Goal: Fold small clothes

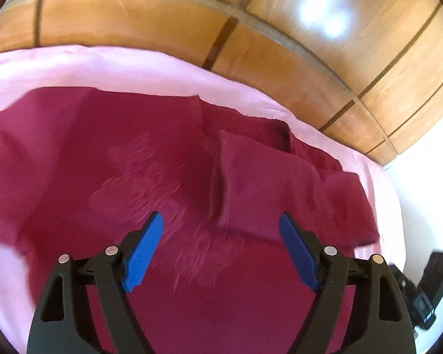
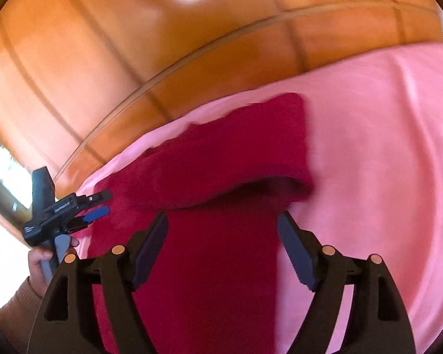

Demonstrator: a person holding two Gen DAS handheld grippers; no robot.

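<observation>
A dark red garment (image 1: 118, 153) with a faint printed pattern lies spread on a pink sheet (image 1: 73, 67). One part of it (image 1: 265, 183) is folded over onto the body at the right. My left gripper (image 1: 220, 216) hovers over the garment's middle, open, with nothing between its blue pads (image 1: 144, 250). In the right wrist view the garment (image 2: 236, 159) shows a folded flap raised at its near edge. My right gripper (image 2: 223, 214) is open just above the cloth below that flap and holds nothing. The left gripper (image 2: 104, 203) shows at the garment's left edge.
Polished wooden panels (image 1: 133, 20) rise behind the pink sheet (image 2: 369, 147). A hand (image 2: 37, 258) in a tan sleeve (image 2: 14, 303) holds the left gripper. The right gripper's black body (image 1: 434, 280) shows at the lower right of the left wrist view. Bright white floor lies beyond the sheet's edge.
</observation>
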